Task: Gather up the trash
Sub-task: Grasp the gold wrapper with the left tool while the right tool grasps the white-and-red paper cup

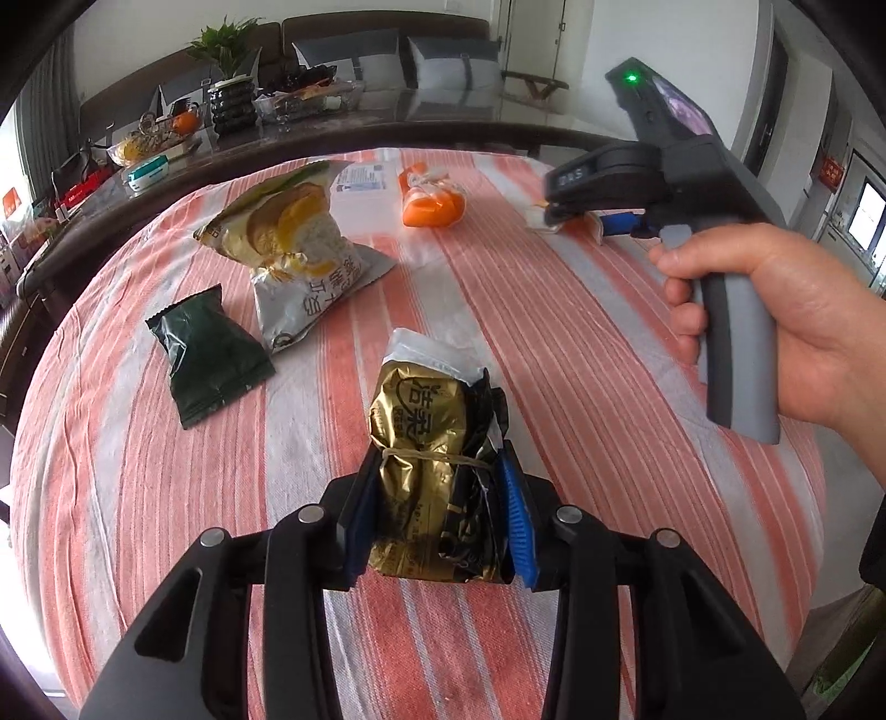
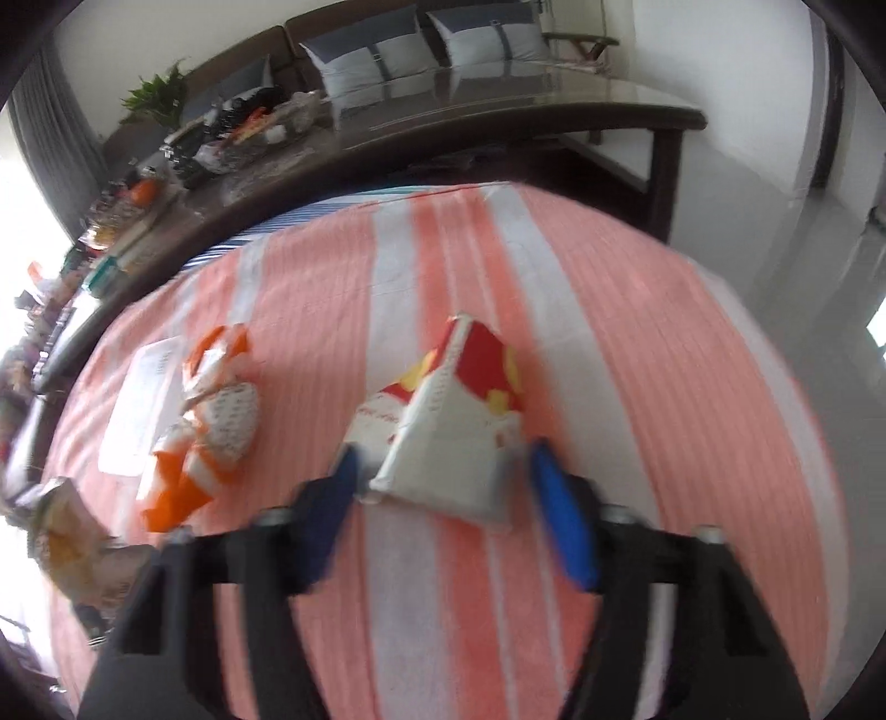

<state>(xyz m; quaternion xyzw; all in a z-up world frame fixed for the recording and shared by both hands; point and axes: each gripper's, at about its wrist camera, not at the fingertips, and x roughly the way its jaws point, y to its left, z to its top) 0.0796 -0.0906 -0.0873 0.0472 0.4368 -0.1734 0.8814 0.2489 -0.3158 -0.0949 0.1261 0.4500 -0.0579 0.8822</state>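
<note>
- so the left gripper [image 1: 437, 515] has its blue pads pinching a gold and black wrapper [image 1: 437, 471], a crumpled bundle tied round the middle with a rubber band, poking up above the striped cloth [image 1: 554, 343]
- the right gripper [image 2: 443, 493] has a red, white and yellow wrapper [image 2: 454, 426] sitting between its blue pads; that view is smeared with motion blur, the left pad looks like it's touching the wrapper's edge and the right one seems just off it, so honestly can't tell if it's actually gripping
- in the left wrist view you can see that same right gripper across the table, nose down at the far right side of the cloth over something white, with a person's hand [image 1: 792, 327] wrapped round the grey handle and a green light on top
- other trash still lying loose on the cloth: a dark green packet [image 1: 210, 354] to the left of the gold one, and just beyond it a big yellow and silver chip bag [image 1: 293, 260]
- further back there's an orange and white wrapper [image 1: 432, 199], and a flat clear plastic bag with a printed label [image 1: 360, 188] right beside it
- behind the cloth runs a dark glossy table [image 1: 421, 116] cluttered at its left end with bowls, a potted plant [image 1: 227, 44] and other bits I can't make out
- at the very back, a brown sofa with grey and white cushions [image 1: 459, 66]
</note>
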